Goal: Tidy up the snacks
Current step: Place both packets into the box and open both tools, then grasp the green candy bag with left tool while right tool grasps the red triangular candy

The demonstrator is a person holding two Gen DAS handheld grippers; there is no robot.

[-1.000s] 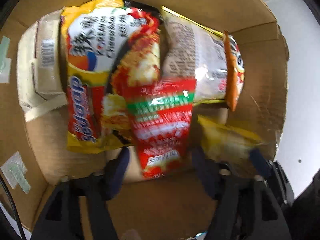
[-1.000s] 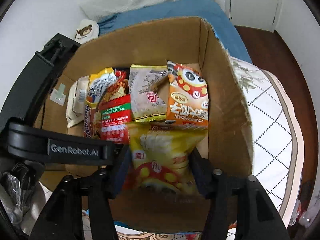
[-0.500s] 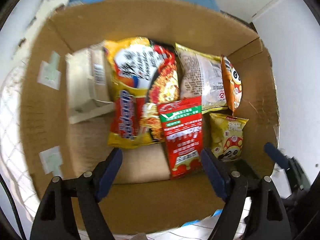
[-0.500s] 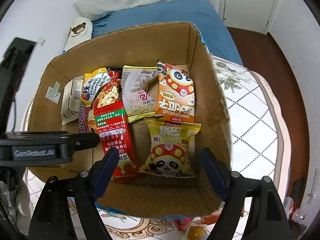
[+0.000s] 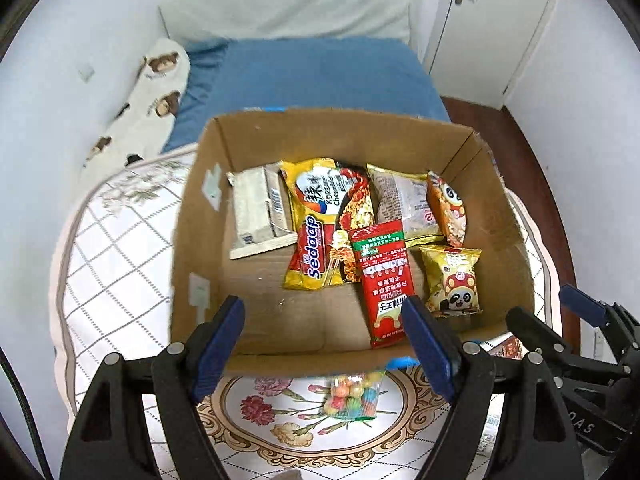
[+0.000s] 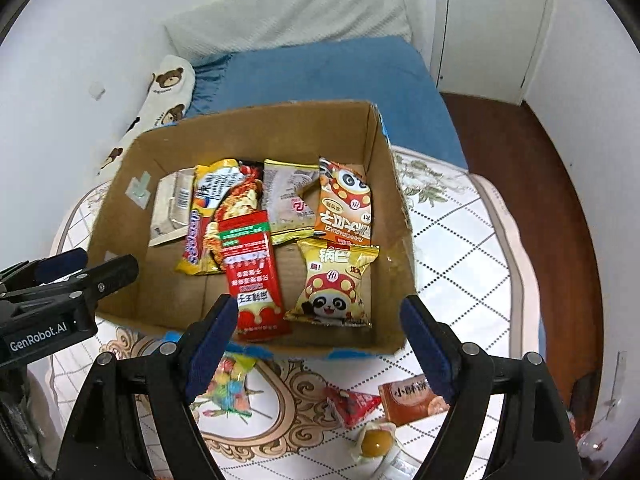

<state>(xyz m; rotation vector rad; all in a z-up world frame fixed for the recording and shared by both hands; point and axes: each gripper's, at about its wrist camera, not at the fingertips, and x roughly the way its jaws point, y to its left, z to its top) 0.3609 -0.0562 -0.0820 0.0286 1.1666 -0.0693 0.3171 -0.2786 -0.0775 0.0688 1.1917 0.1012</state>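
Observation:
An open cardboard box (image 5: 200, 240) (image 6: 384, 200) on the quilted bed holds several snack packs. Among them are a yellow noodle pack (image 5: 320, 224), a red packet (image 5: 384, 280) (image 6: 252, 276) and a yellow panda packet (image 5: 452, 280) (image 6: 336, 280). My left gripper (image 5: 322, 312) hovers open and empty over the box's near wall. The right gripper (image 6: 318, 310) does the same beside it, also open with nothing between its fingers. A colourful candy bag (image 5: 354, 396) (image 6: 232, 384) lies on the quilt in front of the box.
On the quilt near the right gripper lie a red triangular packet (image 6: 352, 400), an orange-brown packet (image 6: 416, 396) and a small yellow jelly cup (image 6: 376, 442). Behind the box are a blue blanket (image 5: 312, 76) and a bear-print pillow (image 5: 152, 96). Dark wooden floor (image 6: 532, 184) runs along the right.
Both grippers have let go of their packets, opened wider and risen back out of the box. The red packet and the panda packet now lie on the box floor.

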